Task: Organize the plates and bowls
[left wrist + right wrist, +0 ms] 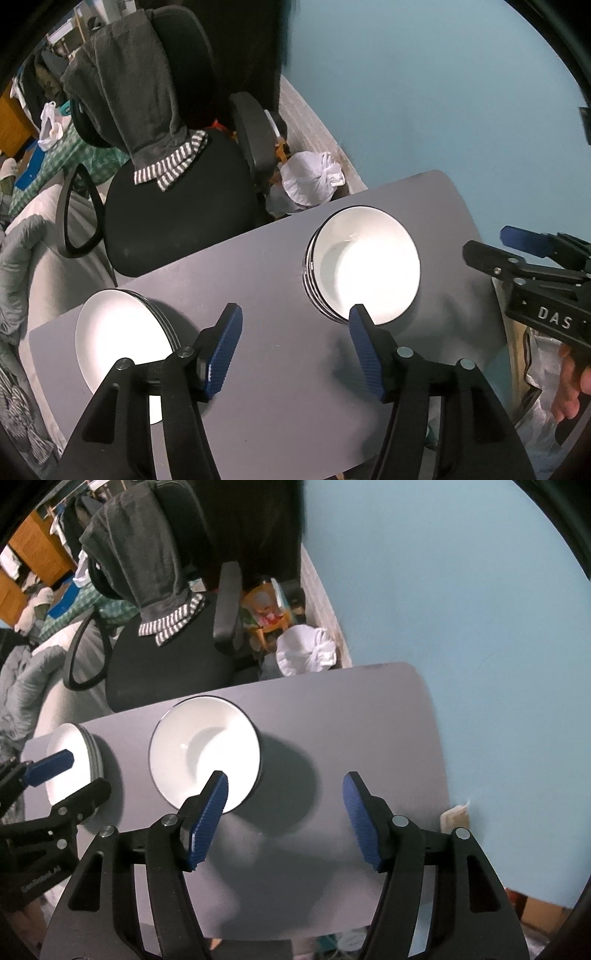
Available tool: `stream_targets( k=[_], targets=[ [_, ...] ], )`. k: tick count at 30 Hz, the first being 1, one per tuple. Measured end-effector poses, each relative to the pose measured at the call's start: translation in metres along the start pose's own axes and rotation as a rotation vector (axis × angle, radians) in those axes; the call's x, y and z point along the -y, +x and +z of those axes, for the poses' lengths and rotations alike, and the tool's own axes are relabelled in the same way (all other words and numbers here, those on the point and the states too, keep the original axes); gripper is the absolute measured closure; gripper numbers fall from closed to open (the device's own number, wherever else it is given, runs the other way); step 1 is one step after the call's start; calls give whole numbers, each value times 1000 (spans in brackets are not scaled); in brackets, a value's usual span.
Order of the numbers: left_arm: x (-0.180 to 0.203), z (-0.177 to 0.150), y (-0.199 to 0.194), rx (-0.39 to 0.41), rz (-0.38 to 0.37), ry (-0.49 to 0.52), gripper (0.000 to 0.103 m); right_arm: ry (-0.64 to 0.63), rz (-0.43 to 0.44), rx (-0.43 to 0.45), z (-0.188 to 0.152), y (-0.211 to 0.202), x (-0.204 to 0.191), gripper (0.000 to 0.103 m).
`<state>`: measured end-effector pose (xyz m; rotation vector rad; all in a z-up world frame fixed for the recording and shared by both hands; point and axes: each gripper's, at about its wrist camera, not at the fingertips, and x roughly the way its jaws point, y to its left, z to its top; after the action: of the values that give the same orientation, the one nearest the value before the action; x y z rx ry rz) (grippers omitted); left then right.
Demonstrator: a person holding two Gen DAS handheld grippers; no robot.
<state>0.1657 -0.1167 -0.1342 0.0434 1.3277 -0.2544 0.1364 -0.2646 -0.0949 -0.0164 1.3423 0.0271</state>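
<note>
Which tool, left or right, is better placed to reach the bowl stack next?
Probably the right tool: it hangs open with one finger already over the bowl stack. The left tool is open between the plate stack and the bowls.

Your left gripper [295, 347] hangs with its blue-padded jaws spread wide and nothing between them. Your right gripper [284, 812] is spread just as wide and empty, sitting at about 3 o'clock from the left, with your right hand [570, 384] gripping its handle.
</note>
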Motion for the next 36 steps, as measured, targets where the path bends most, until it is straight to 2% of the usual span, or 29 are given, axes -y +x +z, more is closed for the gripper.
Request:
stream_targets(
  k=[8,14,18,25,36],
  targets=[
    [-8,5,26,-42,-27,-48,41,-59,-26,29,5,23,2,39],
    [-14,10,47,-63,-63,-100,41,-43,115,14,13,47,12,39],
    [-15,12,62,-84,-76,-130,40,-44,165,-6,18,62,13,39],
    [-22,14,90,-140,-107,-198,40,-14,287,-89,28,94,16,39],
    [-29,17,118,-227,-184,-280,40,-10,375,-200,27,126,17,40]
  ],
)
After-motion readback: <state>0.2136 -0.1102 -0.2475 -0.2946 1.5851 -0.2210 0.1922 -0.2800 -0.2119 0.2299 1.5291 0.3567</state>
